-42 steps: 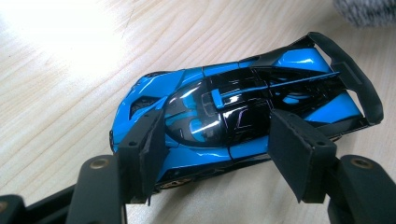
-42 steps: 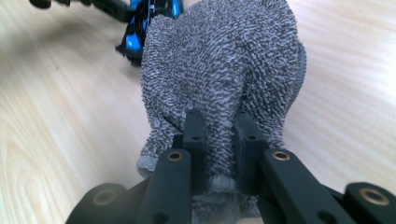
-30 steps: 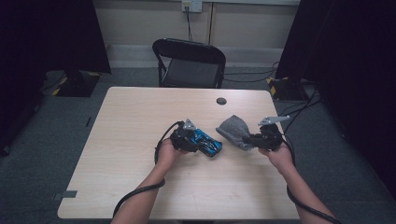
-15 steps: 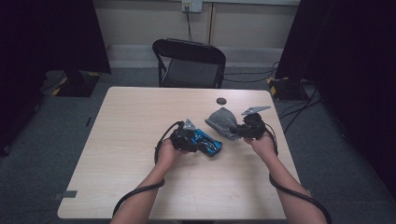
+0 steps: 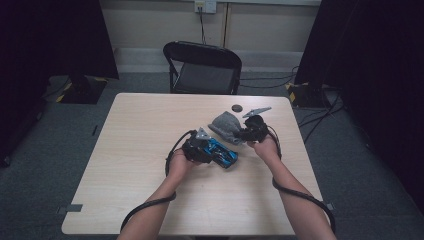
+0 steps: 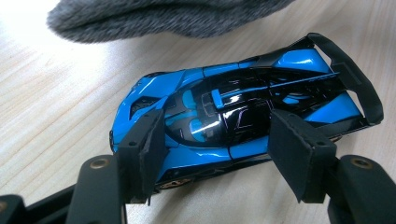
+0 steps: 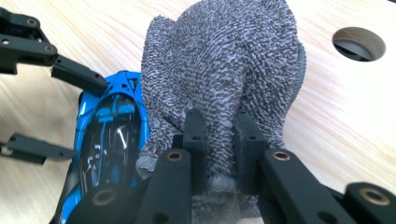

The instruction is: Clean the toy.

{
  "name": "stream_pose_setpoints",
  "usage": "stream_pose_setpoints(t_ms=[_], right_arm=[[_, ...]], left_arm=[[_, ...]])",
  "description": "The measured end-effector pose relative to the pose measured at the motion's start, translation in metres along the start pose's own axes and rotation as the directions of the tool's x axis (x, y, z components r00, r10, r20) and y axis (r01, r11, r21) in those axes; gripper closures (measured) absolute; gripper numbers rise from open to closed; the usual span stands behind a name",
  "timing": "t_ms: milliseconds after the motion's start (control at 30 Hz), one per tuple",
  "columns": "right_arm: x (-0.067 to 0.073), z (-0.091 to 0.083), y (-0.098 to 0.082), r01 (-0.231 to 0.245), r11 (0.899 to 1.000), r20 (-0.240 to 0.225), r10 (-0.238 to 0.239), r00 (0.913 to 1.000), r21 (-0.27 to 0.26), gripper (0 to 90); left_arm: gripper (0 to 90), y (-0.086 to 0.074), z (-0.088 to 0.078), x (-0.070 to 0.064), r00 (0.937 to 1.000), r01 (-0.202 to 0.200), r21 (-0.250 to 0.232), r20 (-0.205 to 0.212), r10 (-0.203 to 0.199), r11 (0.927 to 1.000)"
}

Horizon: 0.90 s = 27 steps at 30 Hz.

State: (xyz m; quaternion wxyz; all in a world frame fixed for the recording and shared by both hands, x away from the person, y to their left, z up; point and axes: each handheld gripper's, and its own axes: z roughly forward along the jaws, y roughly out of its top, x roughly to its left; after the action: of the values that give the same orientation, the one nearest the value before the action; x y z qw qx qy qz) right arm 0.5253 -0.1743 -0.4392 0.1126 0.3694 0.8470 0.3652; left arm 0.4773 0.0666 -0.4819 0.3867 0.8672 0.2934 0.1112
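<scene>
A blue and black toy car [image 6: 219, 116] lies on the wooden table [image 5: 140, 150], seen from above. My left gripper [image 6: 219, 140] is shut on the car, with a pad against each flank. In the high view the car [image 5: 224, 153] sticks out to the right of the left gripper [image 5: 202, 147]. A grey knitted cloth [image 7: 224, 70] is bunched between the pads of my right gripper [image 7: 219, 126], which is shut on its near end. The cloth [image 5: 225, 125] hangs close beside the car, just behind it, with the right gripper [image 5: 246, 134] at its right.
A round dark hole [image 5: 236, 107] sits in the tabletop just behind the cloth. A black folding chair [image 5: 202, 65] stands beyond the far edge. Cables trail from both grippers across the table's near half. The floor around the table is grey carpet.
My right gripper has carried the grey cloth leftward and away from the person, from the table's right side to just beside the car. The left gripper and car have stayed put.
</scene>
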Motion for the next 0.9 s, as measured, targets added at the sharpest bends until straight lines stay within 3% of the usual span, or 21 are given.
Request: stream_pose_setpoints(t_ms=[267, 400, 733, 900], right_arm=[[0.011, 0.022, 0.005, 0.046, 0.999, 0.006, -0.047, 0.9989, 0.028, 78.0], [0.011, 0.031, 0.000, 0.047, 0.998, 0.004, -0.047, 0.9989, 0.051, 78.0], [0.010, 0.044, -0.011, 0.050, 0.995, -0.013, -0.049, 0.9987, 0.085, 78.1], [0.010, 0.042, -0.014, 0.056, 0.993, -0.028, -0.053, 0.9982, 0.106, 78.1]], left_arm=[[36.9, -0.001, 0.000, 0.000, 1.0000, -0.003, -0.003, -0.001, 0.003, 1.0000], [36.9, -0.001, 0.000, 0.000, 1.0000, -0.003, -0.003, -0.002, 0.003, 1.0000], [36.9, -0.001, 0.000, 0.000, 1.0000, -0.002, -0.003, -0.002, 0.002, 1.0000], [36.9, 0.000, 0.000, 0.000, 1.0000, -0.001, -0.003, -0.002, 0.001, 1.0000]])
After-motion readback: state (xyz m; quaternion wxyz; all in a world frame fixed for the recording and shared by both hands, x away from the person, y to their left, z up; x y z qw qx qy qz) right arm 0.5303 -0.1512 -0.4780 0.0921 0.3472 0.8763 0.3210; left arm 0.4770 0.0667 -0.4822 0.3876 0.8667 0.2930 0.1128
